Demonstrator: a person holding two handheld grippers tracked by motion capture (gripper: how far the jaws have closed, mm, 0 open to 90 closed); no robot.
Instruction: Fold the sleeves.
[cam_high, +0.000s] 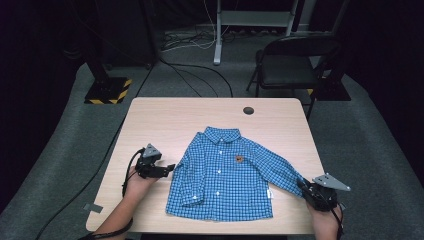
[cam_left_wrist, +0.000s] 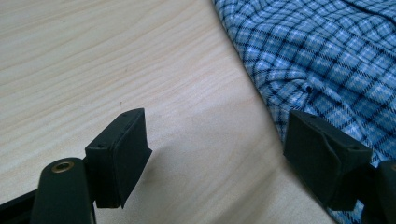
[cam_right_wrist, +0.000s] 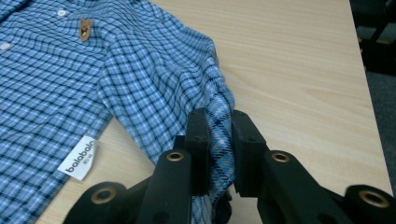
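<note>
A small blue checked shirt (cam_high: 225, 175) lies flat, front up, on the wooden table (cam_high: 165, 115), collar away from me. My right gripper (cam_high: 304, 186) is at the end of the shirt's right-hand sleeve (cam_right_wrist: 187, 74). In the right gripper view its jaws (cam_right_wrist: 219, 135) are shut on the bunched cuff cloth. My left gripper (cam_high: 170, 169) rests beside the other sleeve. In the left gripper view it stands open (cam_left_wrist: 217, 149) with bare table between the pads, and its right pad (cam_left_wrist: 322, 154) sits at the edge of the shirt (cam_left_wrist: 327, 56).
A round cable hole (cam_high: 248, 110) sits near the table's far edge. A dark chair (cam_high: 290, 65) stands behind the table at the right, and a stand base with hazard stripes (cam_high: 107, 91) at the left. The shirt carries a white label (cam_right_wrist: 78, 157) and a small chest badge (cam_right_wrist: 85, 29).
</note>
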